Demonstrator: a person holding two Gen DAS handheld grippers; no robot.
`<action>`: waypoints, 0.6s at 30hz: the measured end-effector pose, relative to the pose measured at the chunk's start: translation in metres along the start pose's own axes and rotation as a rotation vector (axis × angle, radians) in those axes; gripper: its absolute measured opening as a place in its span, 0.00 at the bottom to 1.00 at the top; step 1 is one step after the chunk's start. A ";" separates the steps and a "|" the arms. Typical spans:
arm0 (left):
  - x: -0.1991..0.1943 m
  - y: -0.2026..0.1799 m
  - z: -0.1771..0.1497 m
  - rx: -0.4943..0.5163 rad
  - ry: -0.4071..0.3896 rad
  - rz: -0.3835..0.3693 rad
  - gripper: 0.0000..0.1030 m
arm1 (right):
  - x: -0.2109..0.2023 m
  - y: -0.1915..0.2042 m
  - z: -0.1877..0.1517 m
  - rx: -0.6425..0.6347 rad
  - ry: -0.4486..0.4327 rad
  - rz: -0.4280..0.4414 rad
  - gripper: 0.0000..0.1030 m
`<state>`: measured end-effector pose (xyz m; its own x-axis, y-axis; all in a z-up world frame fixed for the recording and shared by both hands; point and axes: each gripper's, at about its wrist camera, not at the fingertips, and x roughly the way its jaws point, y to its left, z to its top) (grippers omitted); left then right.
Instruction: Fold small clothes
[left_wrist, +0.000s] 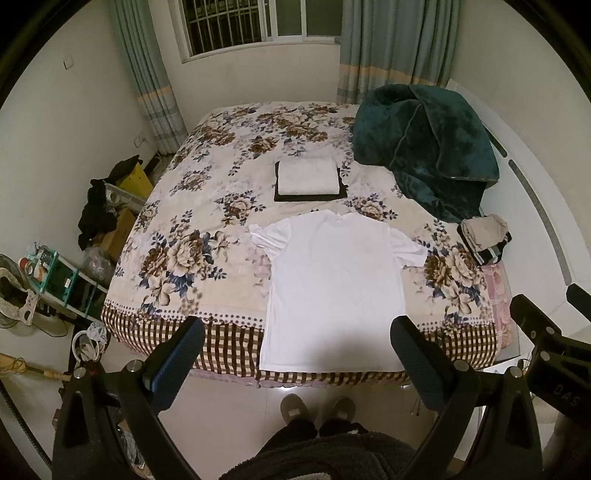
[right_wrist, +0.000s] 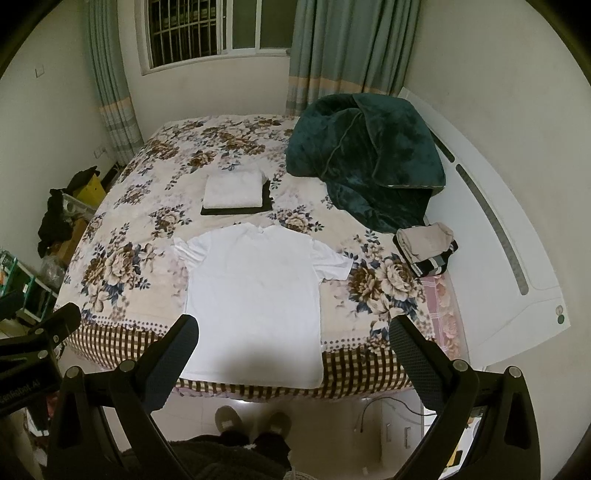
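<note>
A white T-shirt lies spread flat, collar away from me, on the near part of the floral bed; its hem hangs over the near edge. It also shows in the right wrist view. My left gripper is open and empty, held high above the hem. My right gripper is open and empty, also high above the near bed edge. Behind the shirt lies a folded white garment on a folded black one.
A dark green blanket is heaped at the bed's far right. A small pile of folded beige and striped clothes sits at the right edge. Clutter and shelves stand on the floor to the left. My slippered feet stand by the bed.
</note>
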<state>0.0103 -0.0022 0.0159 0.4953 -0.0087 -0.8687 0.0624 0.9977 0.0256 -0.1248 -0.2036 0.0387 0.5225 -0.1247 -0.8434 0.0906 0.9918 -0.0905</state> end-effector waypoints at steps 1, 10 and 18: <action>0.000 0.000 -0.001 0.000 -0.003 -0.001 0.99 | 0.000 0.000 0.000 -0.001 -0.001 -0.002 1.00; -0.001 -0.004 -0.004 0.001 -0.009 -0.001 0.99 | 0.000 -0.001 0.002 0.000 -0.003 0.000 1.00; -0.004 -0.010 -0.003 -0.004 -0.020 0.001 0.99 | -0.001 -0.001 0.001 0.000 -0.007 -0.002 1.00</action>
<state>0.0056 -0.0116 0.0174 0.5130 -0.0089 -0.8583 0.0580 0.9980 0.0243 -0.1243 -0.2041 0.0403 0.5284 -0.1265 -0.8395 0.0911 0.9916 -0.0921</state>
